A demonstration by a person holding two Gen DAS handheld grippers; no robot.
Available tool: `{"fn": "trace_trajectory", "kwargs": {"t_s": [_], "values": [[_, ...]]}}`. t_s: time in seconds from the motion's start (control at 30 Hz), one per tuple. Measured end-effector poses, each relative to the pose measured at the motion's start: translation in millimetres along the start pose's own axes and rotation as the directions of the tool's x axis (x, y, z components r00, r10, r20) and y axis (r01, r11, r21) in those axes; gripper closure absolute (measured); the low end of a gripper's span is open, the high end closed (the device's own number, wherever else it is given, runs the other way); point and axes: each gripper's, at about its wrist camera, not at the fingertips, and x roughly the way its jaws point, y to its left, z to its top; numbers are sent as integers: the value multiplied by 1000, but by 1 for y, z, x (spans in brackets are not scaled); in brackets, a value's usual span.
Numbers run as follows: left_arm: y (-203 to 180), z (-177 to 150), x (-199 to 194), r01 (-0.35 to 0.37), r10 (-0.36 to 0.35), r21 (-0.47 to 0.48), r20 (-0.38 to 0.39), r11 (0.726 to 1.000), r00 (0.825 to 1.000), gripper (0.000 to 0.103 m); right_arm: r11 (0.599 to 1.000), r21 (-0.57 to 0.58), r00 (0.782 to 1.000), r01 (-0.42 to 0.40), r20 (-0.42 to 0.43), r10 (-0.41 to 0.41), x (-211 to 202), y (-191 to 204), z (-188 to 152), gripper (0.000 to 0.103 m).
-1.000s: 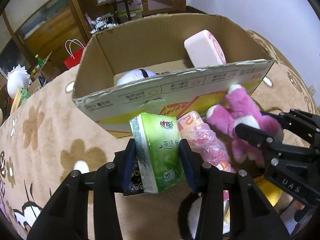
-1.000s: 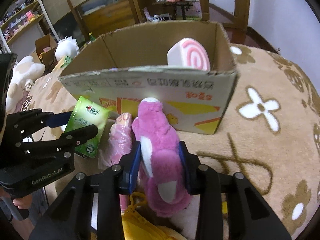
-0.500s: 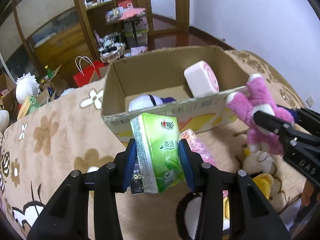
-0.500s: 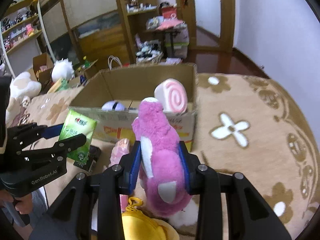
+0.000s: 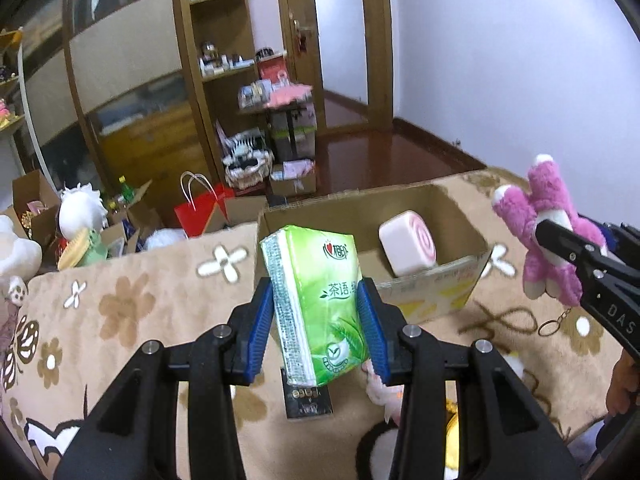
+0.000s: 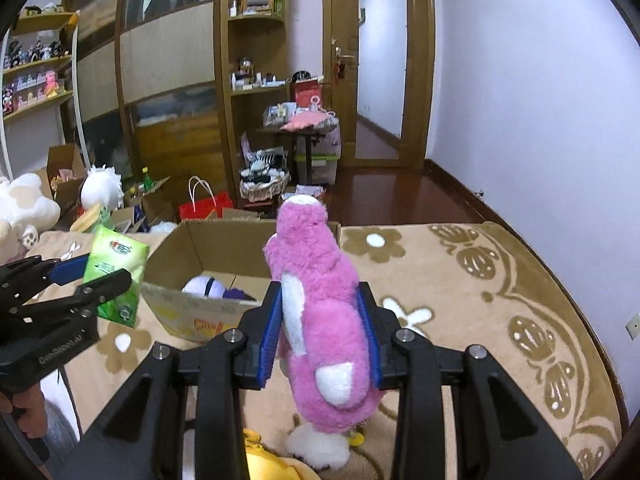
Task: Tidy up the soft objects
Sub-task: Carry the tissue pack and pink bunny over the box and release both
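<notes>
The left gripper (image 5: pixel 318 320) pinches a green tissue pack (image 5: pixel 316 304) (glossy, leaf-printed) just before the cardboard box (image 5: pixel 440 284). The right gripper (image 6: pixel 320 340) squeezes a fluffy pink plush (image 6: pixel 320 312), white-patched, near the box's front corner.

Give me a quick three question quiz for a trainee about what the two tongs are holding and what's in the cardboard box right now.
1. True or false: the left tongs are shut on the green tissue pack.
2. What do the right tongs grip? A) pink plush toy B) yellow toy C) red bag
3. Name the pink-and-white item with a swirl inside the cardboard box.

Key
1. True: both pads press its sides.
2. A, the pink plush toy.
3. The swirl roll cushion, leaning in the box's right half.
</notes>
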Motion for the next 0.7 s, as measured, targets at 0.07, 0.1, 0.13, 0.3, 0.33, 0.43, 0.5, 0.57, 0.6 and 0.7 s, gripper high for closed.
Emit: {"fn": "trace_trajectory", "kwargs": {"t_s": [0.07,0.1,0.13,0.3,0.33,0.43,0.5,0.57,0.6,0.7], "values": [[2,4,-3,-11,10,1,29,1000,1000,63,1000,9,1000,0,10,0,0,-3,2,65],[3,6,-5,-15,15,1,41,1000,999,63,1000,15,1000,-2,15,2,0,-4,4,65],[4,9,-6,-19,18,3,56,1000,998,63,1000,20,1000,-3,19,3,1,-6,5,65],[11,22,-9,-27,28,-14,109,1000,994,63,1000,21,998,-3,55,2,6,-11,14,65],[12,25,-8,-28,30,-15,122,999,992,63,1000,23,998,-3,60,1,7,-13,16,65],[15,30,-6,-44,46,-16,164,999,985,62,1000,25,997,-1,77,-1,10,-15,22,65],[17,33,-3,-54,57,-19,186,998,981,62,1000,30,996,4,84,-6,13,-17,25,65],[19,36,5,-58,62,-27,189,998,980,62,999,40,997,4,82,-8,19,-19,27,65],[21,38,11,-62,67,-31,185,998,981,62,999,44,997,1,80,-5,22,-20,28,65],[26,41,23,-77,83,-39,180,996,980,62,999,37,997,3,76,-6,30,-21,29,65]]}}
